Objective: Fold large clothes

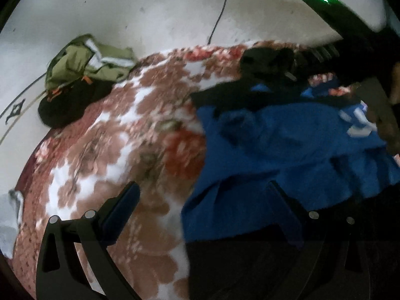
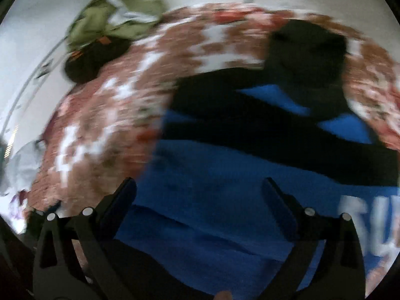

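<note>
A large blue and black garment [image 1: 275, 145] with white lettering lies crumpled on a floral blanket [image 1: 112, 150]. It also shows in the right wrist view [image 2: 212, 195], with black bands and a black hood at the far end. My left gripper [image 1: 202, 200] is open above the garment's left edge and holds nothing. My right gripper [image 2: 200, 195] is open above the blue body of the garment and holds nothing. Both views are blurred by motion.
An olive green and black garment pile [image 1: 75, 80] sits at the blanket's far left corner, also in the right wrist view [image 2: 105, 32]. A white wall with a black cable [image 1: 220, 12] stands behind. The other gripper's dark body [image 1: 350, 37] reaches in at upper right.
</note>
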Demonstrator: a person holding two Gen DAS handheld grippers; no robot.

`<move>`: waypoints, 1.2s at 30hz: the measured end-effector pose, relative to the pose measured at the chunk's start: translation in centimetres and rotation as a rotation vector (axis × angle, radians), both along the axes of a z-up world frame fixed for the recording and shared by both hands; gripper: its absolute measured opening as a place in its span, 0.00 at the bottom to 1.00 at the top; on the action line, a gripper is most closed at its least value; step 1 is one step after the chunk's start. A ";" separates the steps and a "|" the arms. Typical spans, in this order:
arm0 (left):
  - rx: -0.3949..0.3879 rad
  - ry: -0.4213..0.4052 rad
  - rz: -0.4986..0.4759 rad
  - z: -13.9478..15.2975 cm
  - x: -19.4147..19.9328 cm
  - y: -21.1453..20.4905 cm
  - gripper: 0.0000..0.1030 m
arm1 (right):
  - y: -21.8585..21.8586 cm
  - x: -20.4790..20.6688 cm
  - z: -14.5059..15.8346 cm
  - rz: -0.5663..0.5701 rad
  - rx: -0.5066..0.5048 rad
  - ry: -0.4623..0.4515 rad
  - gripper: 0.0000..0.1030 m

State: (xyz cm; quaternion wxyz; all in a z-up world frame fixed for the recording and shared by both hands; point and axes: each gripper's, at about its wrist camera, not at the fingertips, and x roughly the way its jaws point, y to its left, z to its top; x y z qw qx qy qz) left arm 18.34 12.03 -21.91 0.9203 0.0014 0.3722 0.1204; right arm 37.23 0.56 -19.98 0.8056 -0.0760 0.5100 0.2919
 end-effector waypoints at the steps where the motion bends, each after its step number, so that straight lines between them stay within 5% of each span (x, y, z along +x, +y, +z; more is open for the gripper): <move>1: -0.018 -0.017 -0.012 0.7 1.1 -0.5 0.95 | -1.4 0.8 0.3 -0.030 -0.032 -0.014 0.95; 5: -0.106 -0.013 -0.062 2.1 7.2 -2.6 0.95 | -9.1 4.8 0.3 -0.176 -0.246 -0.132 0.95; 9: -0.067 0.012 -0.119 1.8 13.5 -5.8 0.95 | -16.0 7.8 -0.7 -0.287 -0.325 -0.143 0.95; 15: -0.054 0.174 -0.138 -4.0 19.7 -7.2 0.95 | -23.0 9.8 -6.5 -0.409 -0.404 -0.096 0.95; 21: 0.165 0.297 -0.135 -9.4 19.4 -4.2 0.96 | -24.7 9.9 -10.1 -0.360 -0.342 -0.110 0.95; 26: 0.131 0.284 -0.152 -9.3 18.8 -2.1 0.96 | -27.0 9.8 -10.2 -0.374 -0.240 -0.070 0.95; 36: 0.071 0.171 -0.275 -0.4 22.3 -3.5 0.95 | -26.0 12.3 -3.2 -0.316 -0.144 -0.066 0.95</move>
